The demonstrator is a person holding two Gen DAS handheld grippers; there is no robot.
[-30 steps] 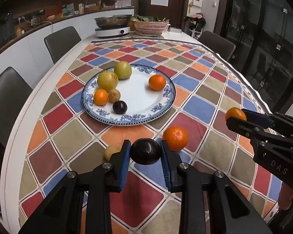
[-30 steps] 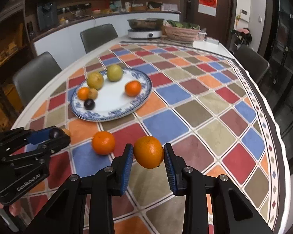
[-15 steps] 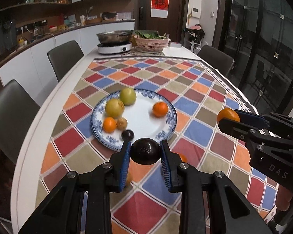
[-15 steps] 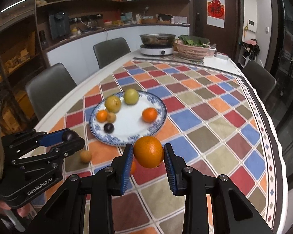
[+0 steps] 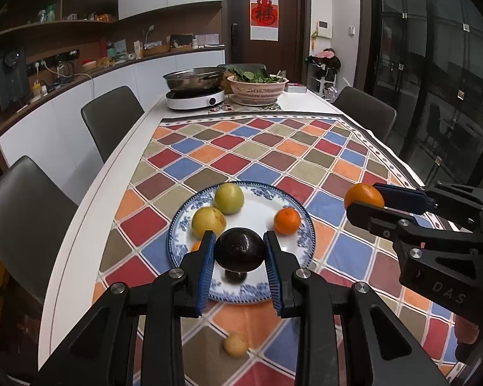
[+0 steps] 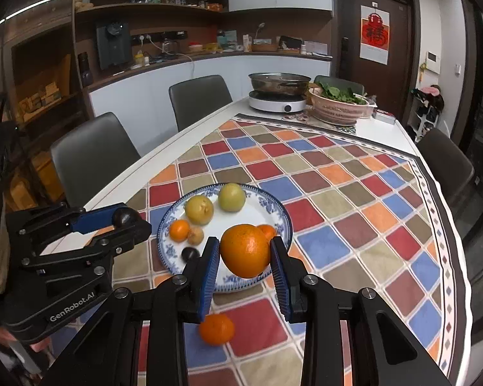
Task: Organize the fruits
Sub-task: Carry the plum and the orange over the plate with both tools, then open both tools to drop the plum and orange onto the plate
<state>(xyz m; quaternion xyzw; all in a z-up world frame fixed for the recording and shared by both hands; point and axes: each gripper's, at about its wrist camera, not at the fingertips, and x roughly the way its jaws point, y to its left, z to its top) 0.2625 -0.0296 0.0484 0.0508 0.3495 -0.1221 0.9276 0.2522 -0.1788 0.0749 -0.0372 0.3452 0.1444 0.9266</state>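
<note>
A dark round fruit (image 5: 240,250) is clamped between the blue pads of the left tongs (image 5: 240,257) and held above the near rim of the blue-patterned plate (image 5: 307,225). An orange (image 6: 245,250) is gripped by the right tongs (image 6: 245,265), also raised over the plate's near edge. On the plate are seen two yellow-green fruits (image 6: 231,197), small oranges (image 6: 179,230), a small tan fruit (image 6: 195,235) and a small dark fruit (image 6: 190,253). On the checked cloth (image 6: 354,206) covering the desk, one orange (image 6: 216,328) and one small yellow fruit (image 5: 236,344) lie apart from the plate.
</note>
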